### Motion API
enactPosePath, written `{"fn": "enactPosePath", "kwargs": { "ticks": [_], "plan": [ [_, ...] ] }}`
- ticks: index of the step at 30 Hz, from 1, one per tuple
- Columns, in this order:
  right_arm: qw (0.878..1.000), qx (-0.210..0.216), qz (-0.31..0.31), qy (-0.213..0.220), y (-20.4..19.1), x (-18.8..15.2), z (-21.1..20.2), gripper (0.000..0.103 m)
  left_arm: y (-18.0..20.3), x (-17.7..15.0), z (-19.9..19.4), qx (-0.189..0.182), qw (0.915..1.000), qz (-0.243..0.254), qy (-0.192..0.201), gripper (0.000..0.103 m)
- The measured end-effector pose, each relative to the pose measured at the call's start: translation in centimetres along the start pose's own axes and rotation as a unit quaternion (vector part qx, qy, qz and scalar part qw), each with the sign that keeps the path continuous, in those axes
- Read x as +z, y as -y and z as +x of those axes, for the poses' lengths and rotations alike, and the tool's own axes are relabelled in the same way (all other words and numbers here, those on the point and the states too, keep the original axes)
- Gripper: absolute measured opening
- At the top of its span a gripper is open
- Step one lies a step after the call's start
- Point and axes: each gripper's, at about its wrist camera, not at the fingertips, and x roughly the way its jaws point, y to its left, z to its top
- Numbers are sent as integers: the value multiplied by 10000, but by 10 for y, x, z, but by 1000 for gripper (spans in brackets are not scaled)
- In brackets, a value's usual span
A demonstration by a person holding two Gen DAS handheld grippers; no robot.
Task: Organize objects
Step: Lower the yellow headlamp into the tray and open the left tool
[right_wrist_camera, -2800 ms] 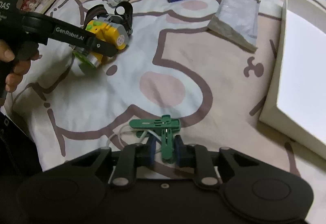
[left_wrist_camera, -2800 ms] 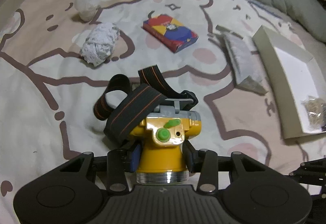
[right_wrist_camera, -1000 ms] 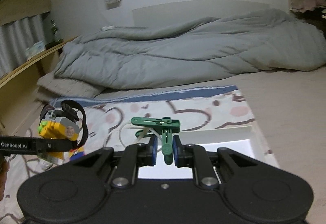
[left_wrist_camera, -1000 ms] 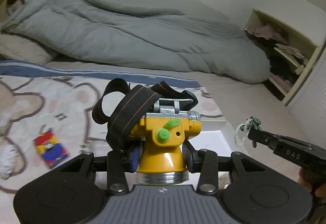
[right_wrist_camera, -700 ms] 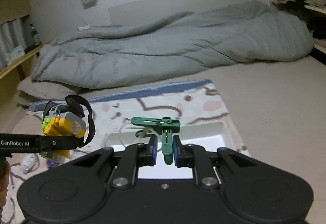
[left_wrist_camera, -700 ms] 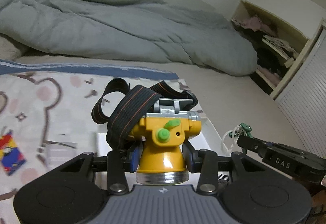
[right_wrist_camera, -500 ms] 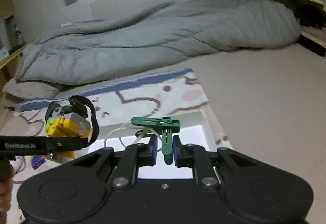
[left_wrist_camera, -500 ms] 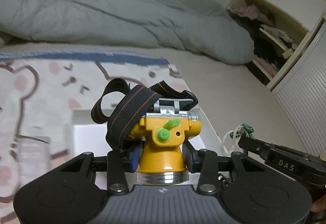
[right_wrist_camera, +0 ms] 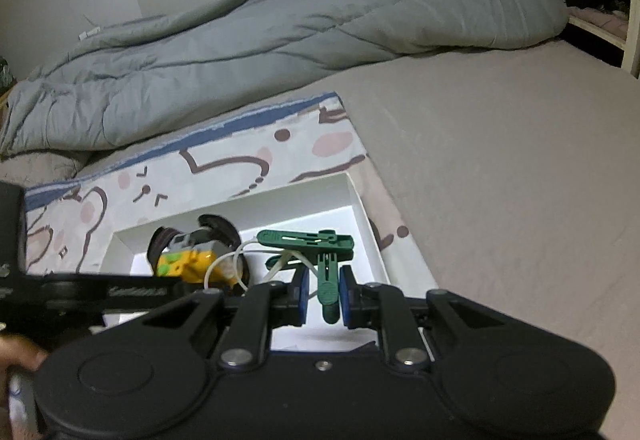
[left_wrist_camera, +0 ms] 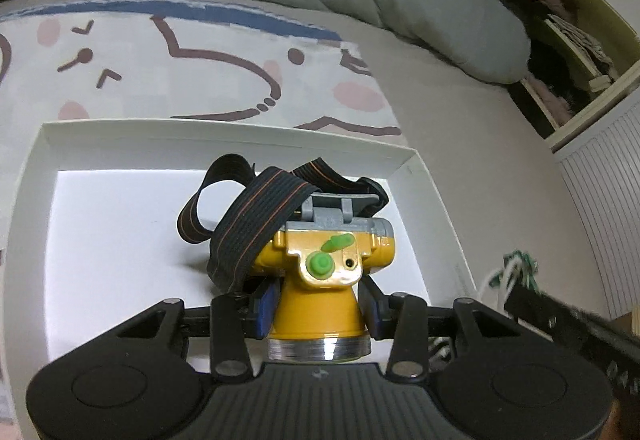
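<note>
Sitting clamped between the left fingers (left_wrist_camera: 262, 306), the headlamp (left_wrist_camera: 320, 272) hangs over the box (left_wrist_camera: 32, 176).

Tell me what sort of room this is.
A bedroom, most likely: a rumpled grey duvet lies along a bed covered with a cartoon-print sheet, and open shelves beside it hold folded clothes.

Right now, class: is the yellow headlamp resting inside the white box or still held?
Still held: the left gripper's jaws clamp the yellow headlamp over the white box.
</note>
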Motion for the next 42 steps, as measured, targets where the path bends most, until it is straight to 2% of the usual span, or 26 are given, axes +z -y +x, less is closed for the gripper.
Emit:
{"fn": "enactPosePath", "kwargs": {
  "ticks": [8,15,21,22,25,27,33,37,39,42],
  "plan": [
    [9996,-114,-79,-260,1,-5,19,16,-7,11,29,194,9995,-217,94,44],
    [9984,-219,-122,-512,4,-13,30,16,-17,21,34,229,9974,-522,441,44],
    [9981,-30,-304,-531,-9,-13,31,16,-21,25,37,190,9972,-548,464,45],
    [9979,-8,-368,-537,-13,-12,32,16,-21,26,37,169,9974,-545,441,46],
    [9971,70,-499,-569,-22,-13,33,16,-26,27,38,-127,9973,-616,374,64],
    [9966,72,-588,-565,-26,-13,33,16,-27,28,35,-175,9975,-606,331,76],
    [9974,-295,-238,-615,-5,-11,38,16,-26,26,24,-194,9983,-537,71,80],
    [9961,-566,-2,-678,7,-13,44,24,-20,24,16,-147,9992,-375,-12,81],
    [9943,-734,24,-773,10,-13,45,24,-17,23,11,-93,9997,-243,-14,81],
    [9946,-652,191,-778,16,-12,42,24,-13,22,5,-62,9999,-125,-2,81]
  ]
}}
